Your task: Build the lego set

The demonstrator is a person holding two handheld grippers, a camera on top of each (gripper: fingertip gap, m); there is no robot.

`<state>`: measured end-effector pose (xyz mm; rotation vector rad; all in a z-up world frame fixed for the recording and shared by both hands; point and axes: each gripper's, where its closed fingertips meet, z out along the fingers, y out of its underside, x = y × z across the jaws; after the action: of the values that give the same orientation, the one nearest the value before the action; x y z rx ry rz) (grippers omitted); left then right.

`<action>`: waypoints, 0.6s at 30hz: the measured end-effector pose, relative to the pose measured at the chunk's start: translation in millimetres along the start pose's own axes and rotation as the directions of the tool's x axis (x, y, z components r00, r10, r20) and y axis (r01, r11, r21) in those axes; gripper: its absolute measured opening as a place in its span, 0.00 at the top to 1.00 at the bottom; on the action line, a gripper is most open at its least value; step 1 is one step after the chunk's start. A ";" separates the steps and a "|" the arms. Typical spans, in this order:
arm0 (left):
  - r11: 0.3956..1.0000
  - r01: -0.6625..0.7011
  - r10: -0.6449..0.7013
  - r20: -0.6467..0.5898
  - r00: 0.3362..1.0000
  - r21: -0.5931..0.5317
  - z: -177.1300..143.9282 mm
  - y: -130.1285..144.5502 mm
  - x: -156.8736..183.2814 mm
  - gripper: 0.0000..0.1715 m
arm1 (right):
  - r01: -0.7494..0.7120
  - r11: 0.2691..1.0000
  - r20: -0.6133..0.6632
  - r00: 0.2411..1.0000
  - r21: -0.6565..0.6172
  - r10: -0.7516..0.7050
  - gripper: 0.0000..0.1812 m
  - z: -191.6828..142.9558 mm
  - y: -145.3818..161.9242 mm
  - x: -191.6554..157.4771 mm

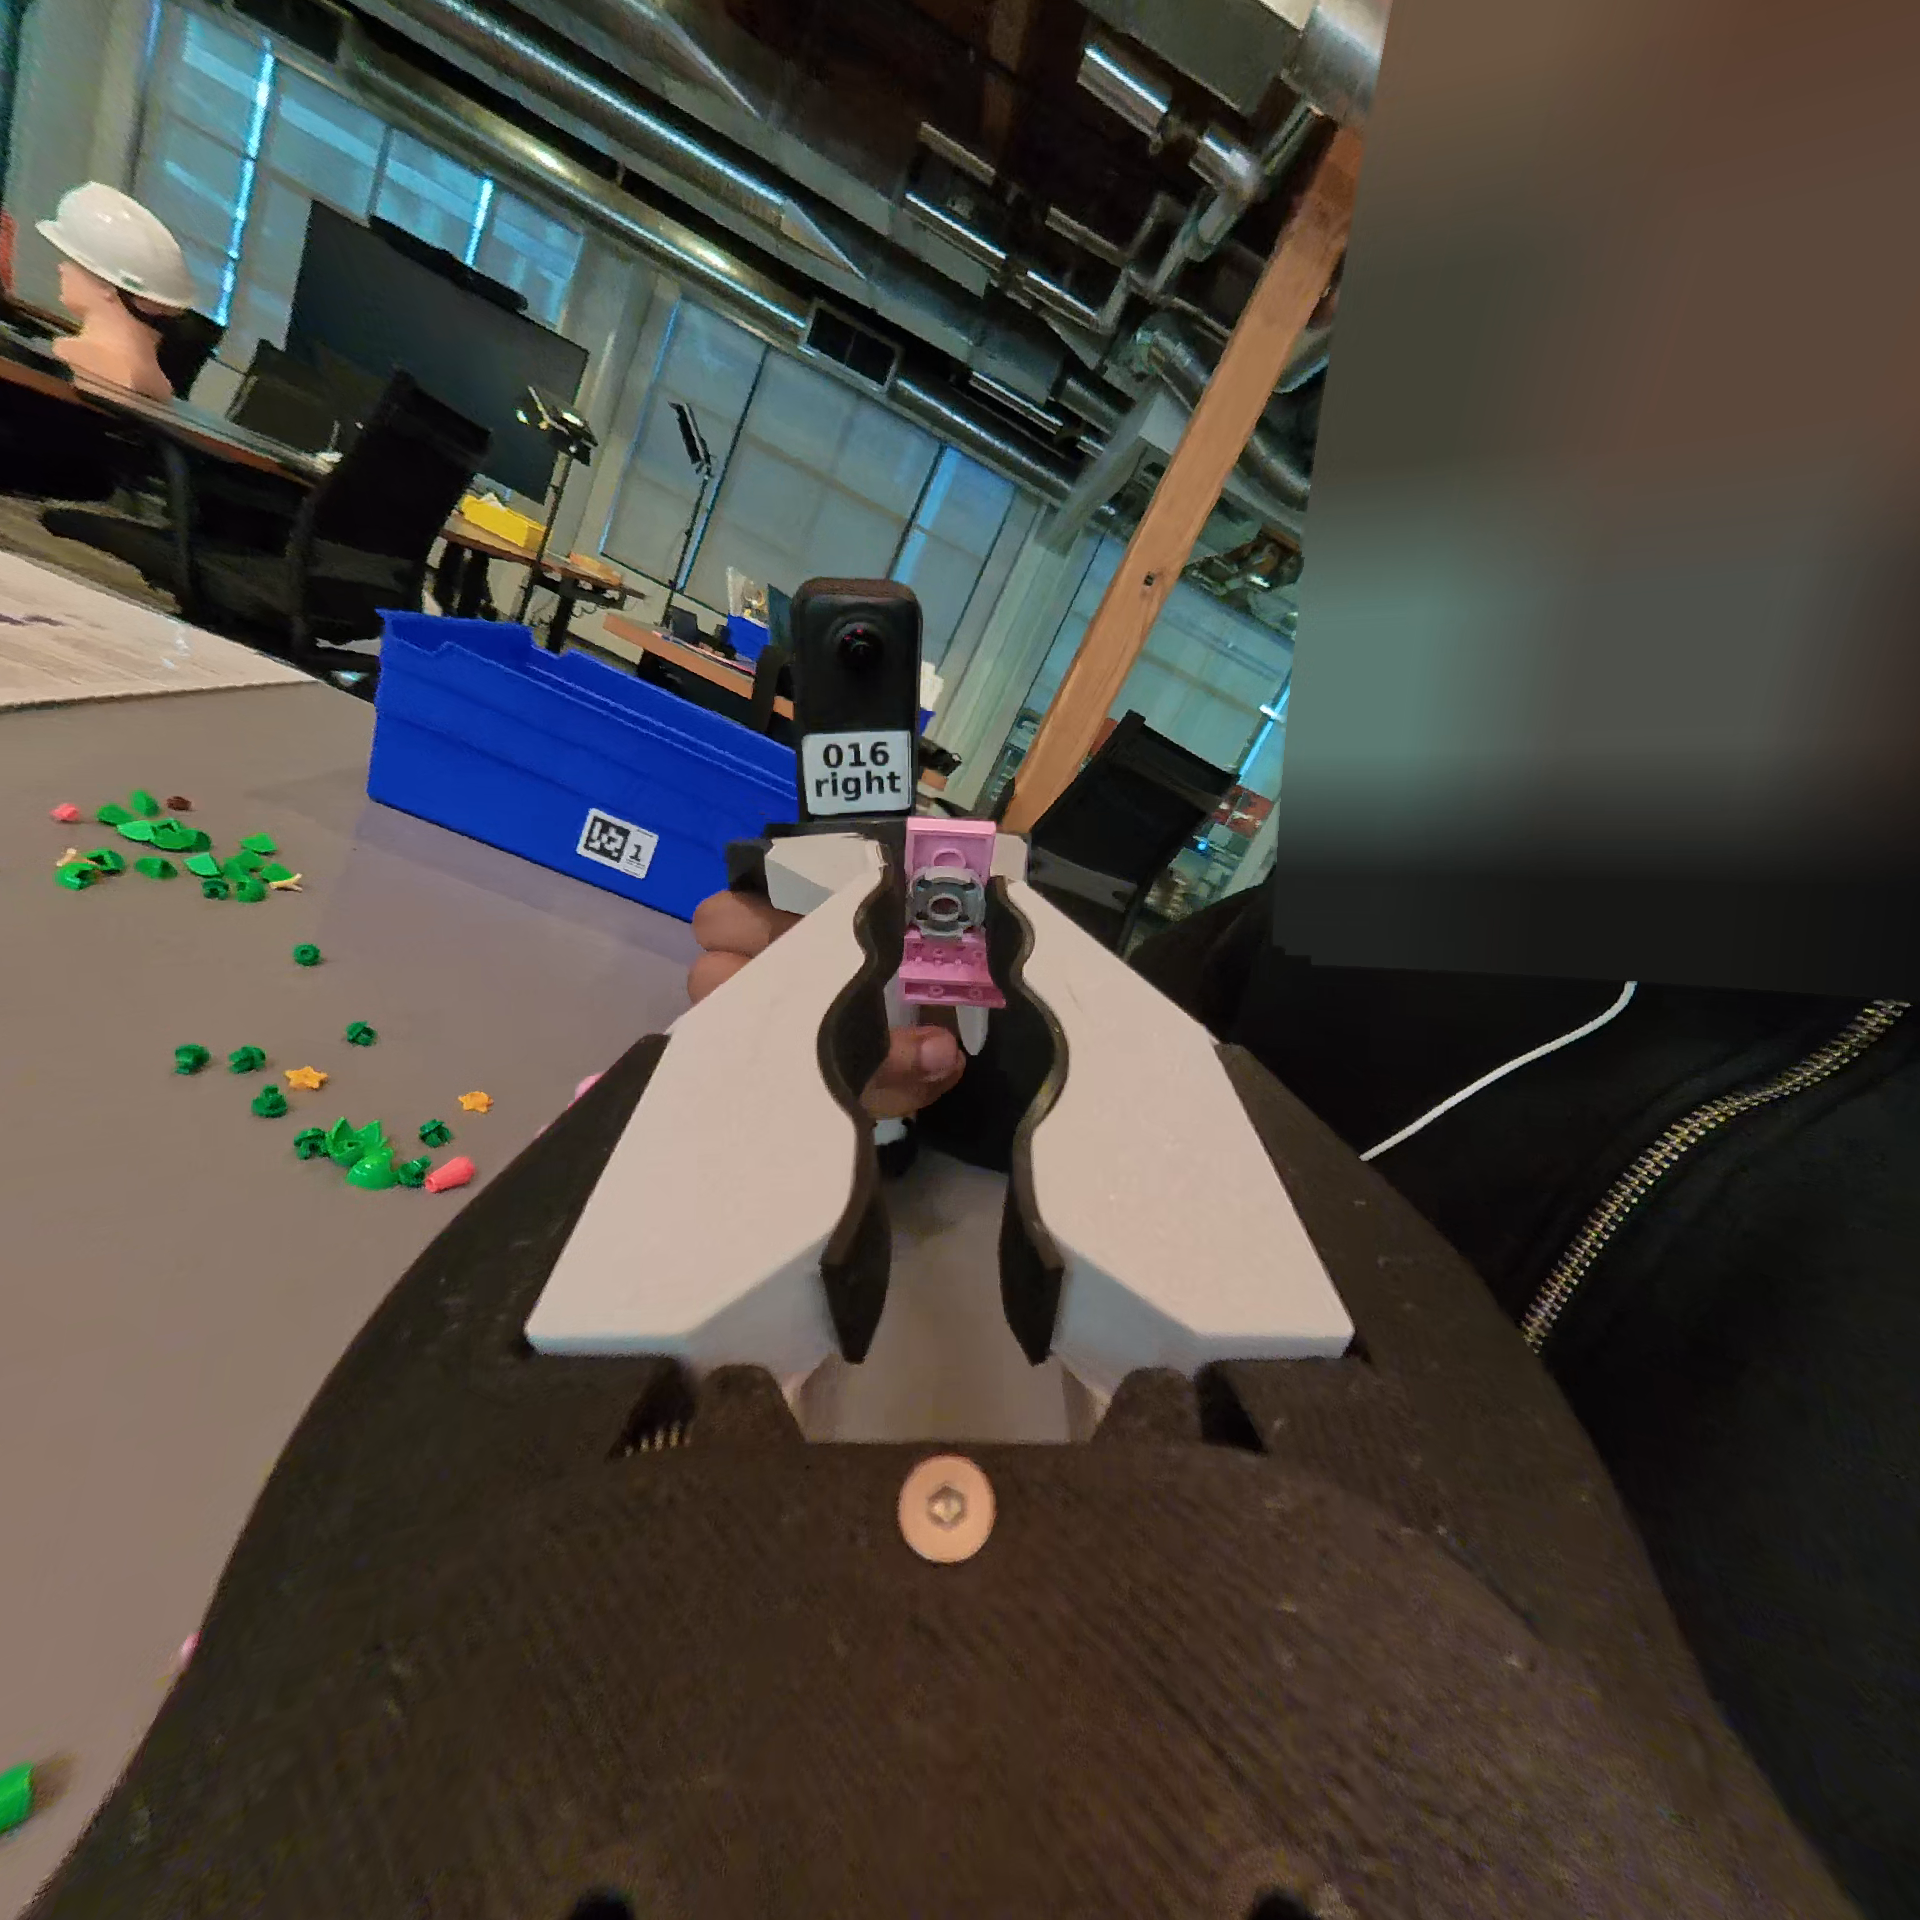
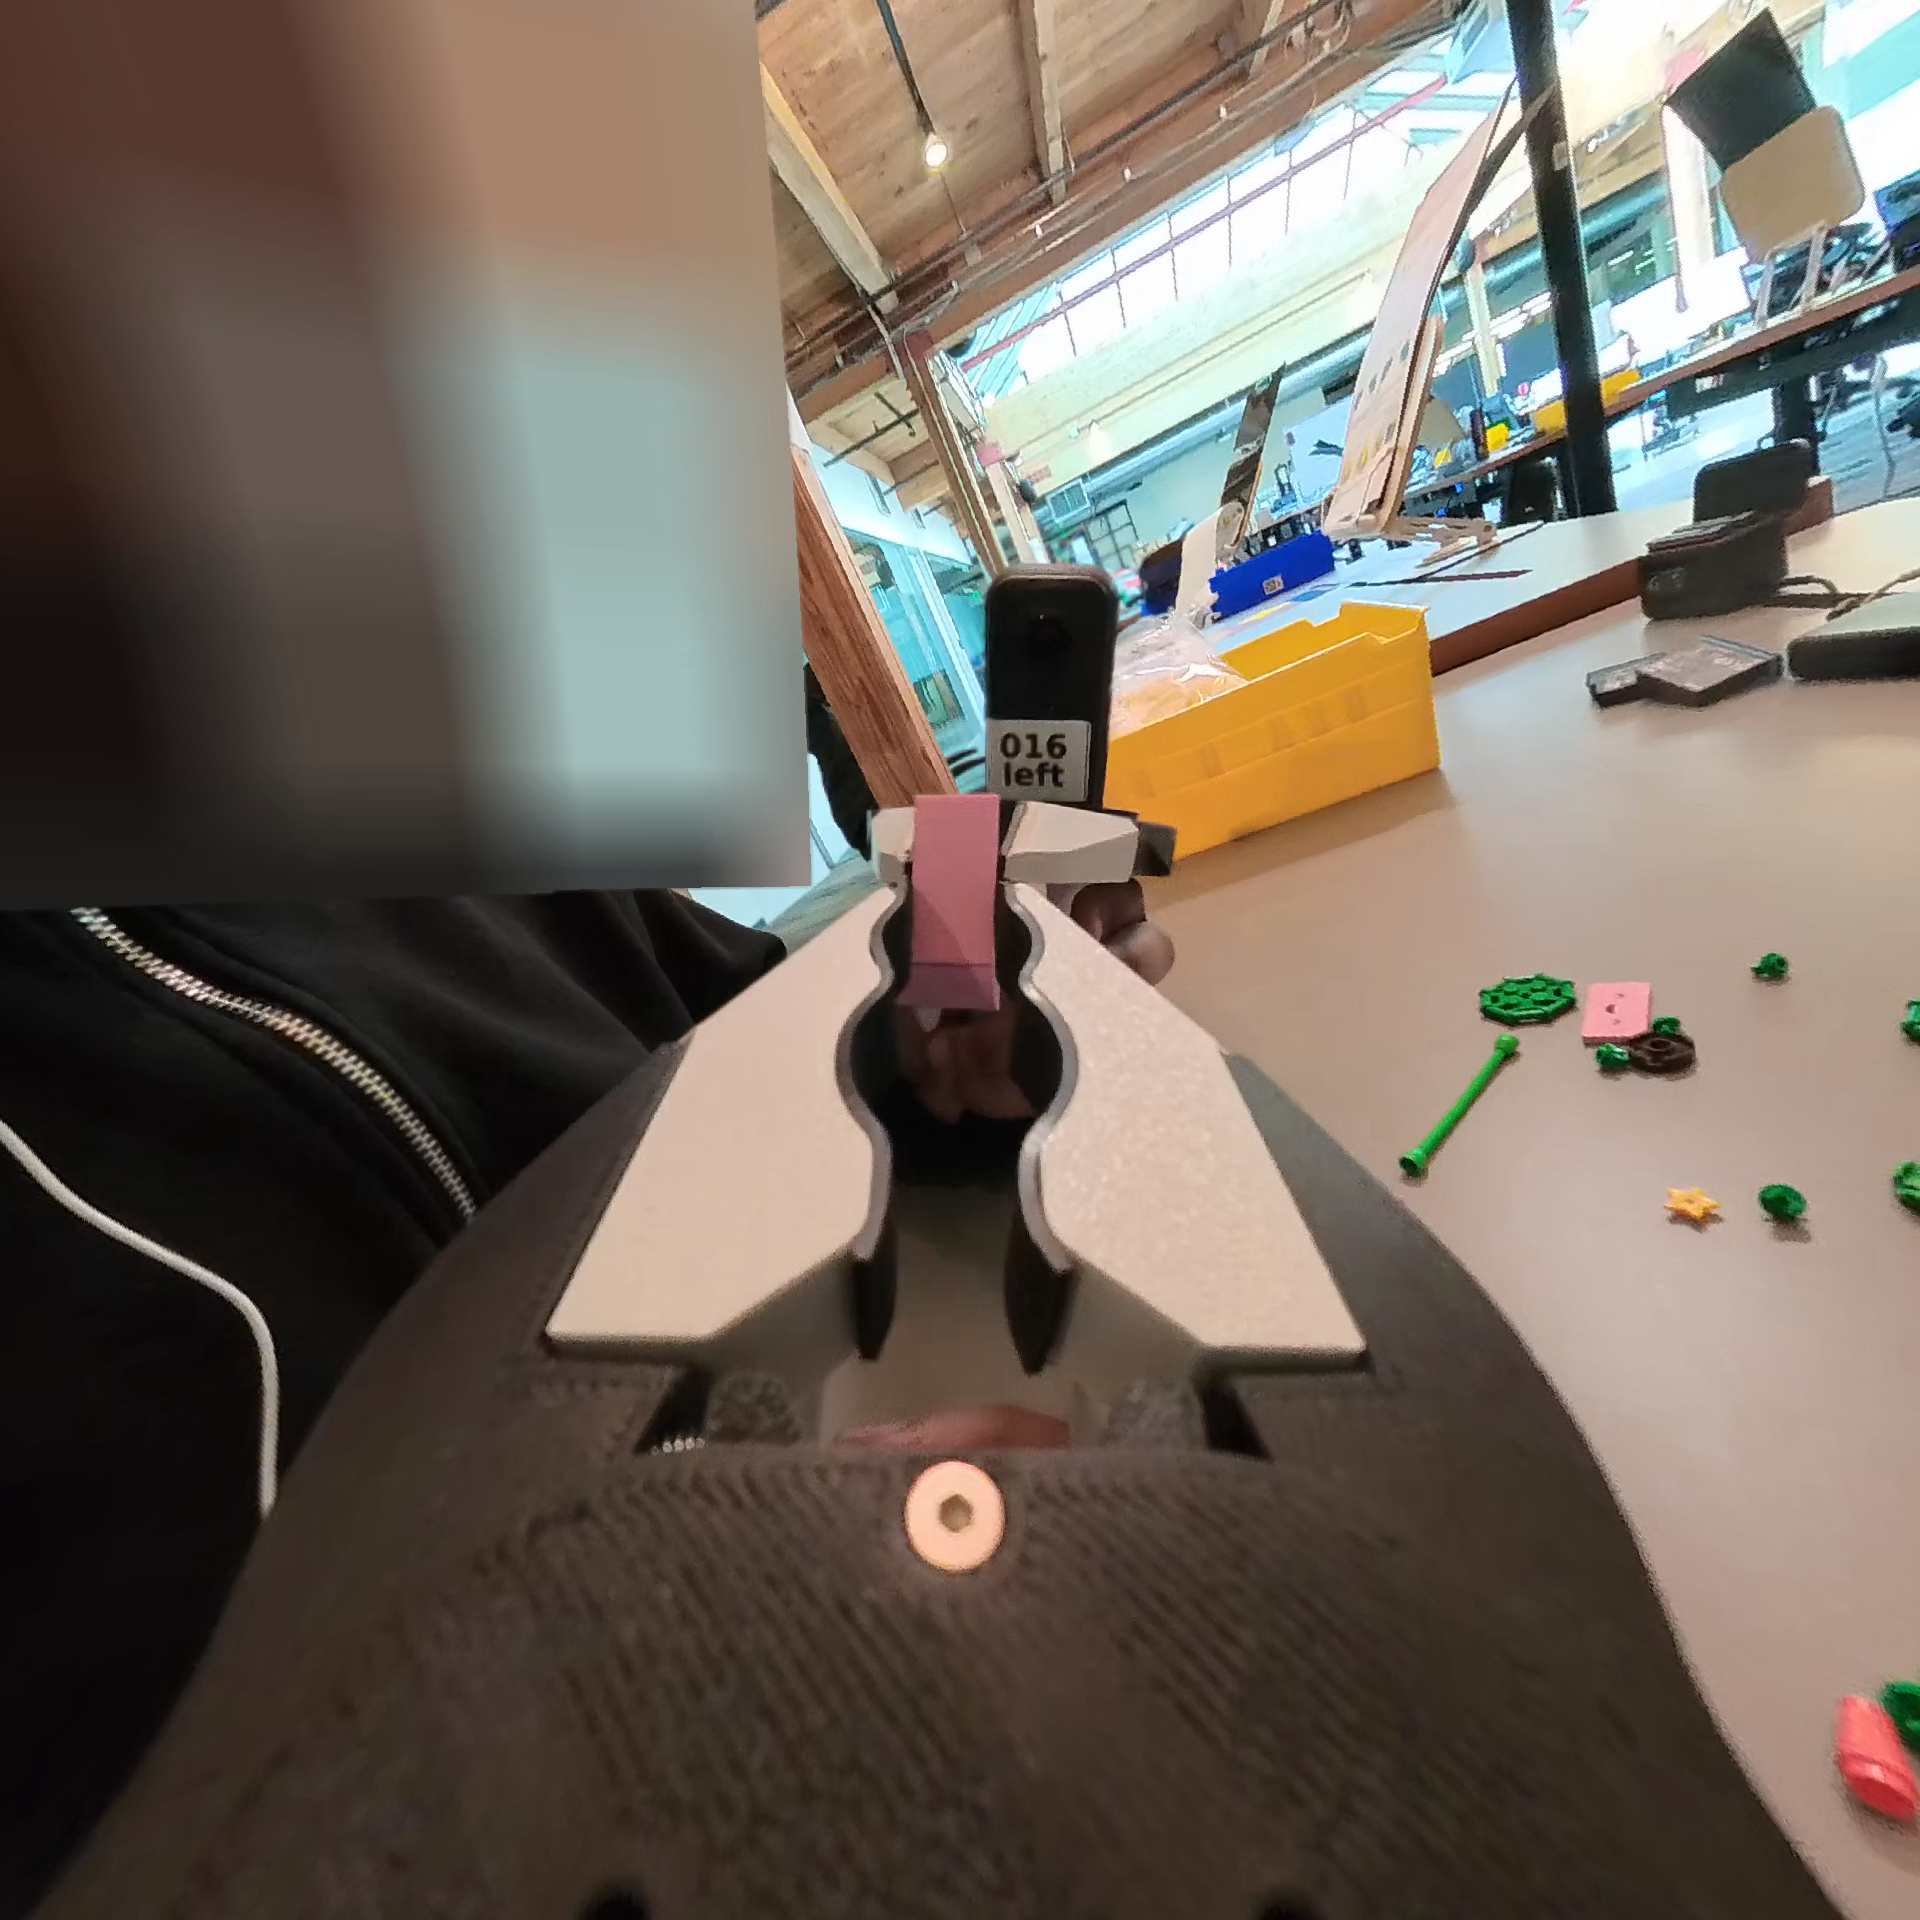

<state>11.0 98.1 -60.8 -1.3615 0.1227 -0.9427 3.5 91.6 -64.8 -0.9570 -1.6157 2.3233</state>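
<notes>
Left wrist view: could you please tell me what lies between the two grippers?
A small pink lego assembly bearing a grey ring piece fills that gap, in both wrist views.

Each camera sits just behind its own gripper and looks forward along the two fingers, low over the grey table (image 1: 312, 1299). The two views face each other head-on at very close range. Both share the pink lego piece (image 1: 943, 914) (image 2: 954, 904) between the fingertips, and each shows the other's camera.
</notes>
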 end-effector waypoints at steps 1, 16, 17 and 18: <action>1.000 -0.013 0.013 0.007 1.000 -0.001 0.2 -0.2 0.4 0.94 | -0.001 1.000 0.003 1.000 0.005 0.001 0.93 -0.1 -0.7 -0.4; 0.995 -0.007 0.003 0.040 0.999 0.101 -9.8 -12.9 -6.5 0.94 | -0.165 0.958 0.004 0.986 0.233 0.168 0.92 -27.1 -37.1 20.6; 0.995 -0.014 0.010 0.045 0.999 0.095 -9.4 -12.2 -6.6 0.94 | -0.162 0.962 0.013 0.987 0.220 0.163 0.92 -24.1 -36.1 17.7; 0.995 -0.017 0.012 0.050 0.999 0.096 -11.2 -13.4 -7.3 0.94 | -0.144 0.970 0.011 0.989 0.195 0.144 0.93 -21.5 -34.4 15.0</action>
<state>-7.0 95.3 -55.4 -1.2917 0.0490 -0.8912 -3.6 129.5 -45.1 -1.0641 -1.3258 2.5161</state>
